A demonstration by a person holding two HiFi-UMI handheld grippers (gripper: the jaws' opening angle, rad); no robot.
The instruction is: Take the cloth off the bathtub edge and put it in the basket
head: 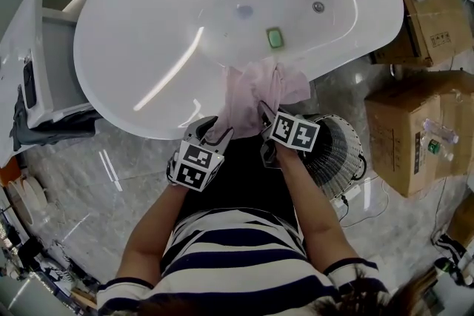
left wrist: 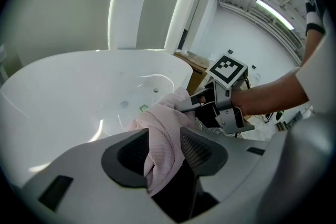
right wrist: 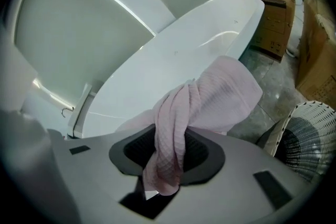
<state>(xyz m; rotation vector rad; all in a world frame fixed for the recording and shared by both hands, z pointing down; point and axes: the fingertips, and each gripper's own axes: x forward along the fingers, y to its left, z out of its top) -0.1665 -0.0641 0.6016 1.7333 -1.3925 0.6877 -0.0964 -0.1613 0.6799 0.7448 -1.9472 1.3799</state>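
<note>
A pink cloth [head: 259,89] hangs over the near rim of the white bathtub [head: 185,26], bunched toward me. My right gripper [head: 264,118] is shut on a twisted fold of the cloth [right wrist: 220,97], which fills the gap between its jaws [right wrist: 168,152]. My left gripper [head: 212,131] stands open just left of it. A strip of the cloth [left wrist: 163,134] runs between the left gripper's [left wrist: 164,150] jaws, lying on one pad, with a dark gap at the other. The right gripper [left wrist: 191,105] shows beyond it. The white wire basket [head: 337,152] stands on the floor right of my right hand.
Cardboard boxes [head: 411,137] stand right of the basket [right wrist: 310,134], and another box [head: 426,15] sits by the tub's far right end. A small green object [head: 275,37] lies inside the tub near the drain [head: 318,7]. A white cabinet [head: 37,63] is at the left.
</note>
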